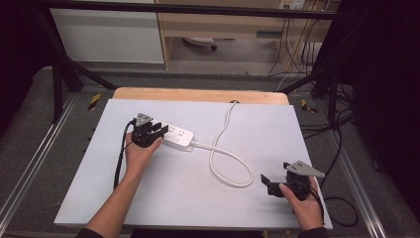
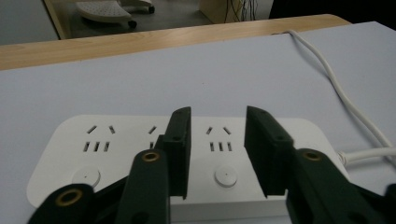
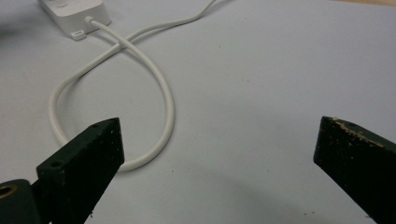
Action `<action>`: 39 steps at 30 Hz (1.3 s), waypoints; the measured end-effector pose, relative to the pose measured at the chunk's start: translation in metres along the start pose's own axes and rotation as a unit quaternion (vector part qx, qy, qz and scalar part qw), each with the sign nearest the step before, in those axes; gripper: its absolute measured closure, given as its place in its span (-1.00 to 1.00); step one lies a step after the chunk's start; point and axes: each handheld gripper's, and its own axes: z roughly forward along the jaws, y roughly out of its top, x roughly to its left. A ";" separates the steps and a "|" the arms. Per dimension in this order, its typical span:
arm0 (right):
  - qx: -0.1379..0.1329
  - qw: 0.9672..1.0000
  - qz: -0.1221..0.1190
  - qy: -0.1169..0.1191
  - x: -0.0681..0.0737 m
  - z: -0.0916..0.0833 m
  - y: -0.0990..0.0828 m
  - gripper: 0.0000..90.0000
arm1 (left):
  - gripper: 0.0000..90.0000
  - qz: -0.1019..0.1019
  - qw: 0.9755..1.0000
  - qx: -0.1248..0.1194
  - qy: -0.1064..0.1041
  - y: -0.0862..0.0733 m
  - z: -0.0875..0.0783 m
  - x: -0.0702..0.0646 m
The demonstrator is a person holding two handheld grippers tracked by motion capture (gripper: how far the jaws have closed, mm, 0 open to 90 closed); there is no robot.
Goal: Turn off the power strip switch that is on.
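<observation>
Jaws of the left gripper point(image 2: 218, 154) stand parted over the power strip point(image 1: 174, 135), pads clear of it, one socket between them. Its long axis runs crosswise to them, cord point(image 1: 225, 161) looping rightward on the desk point(image 1: 163, 198). Right gripper point(image 1: 271, 183), released, waits well apart, so the left is nearer.

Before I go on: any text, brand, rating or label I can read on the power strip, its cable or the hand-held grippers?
No readable text anywhere.
Power strip: plain white top with socket slots and round buttons, no print visible.
Cable: plain white, no marking.
Left hand-held gripper and right hand-held gripper: black jaws, no lettering.
Yellow-and-black markers beside the table: stripes, no words legible.
Wall outlet plate at the back: too small to read.
</observation>
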 end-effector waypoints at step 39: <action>0.009 1.000 -0.006 -0.006 0.003 0.004 -0.001 -0.95 | -0.80 -0.011 0.999 0.005 -0.053 0.004 -0.073 -0.012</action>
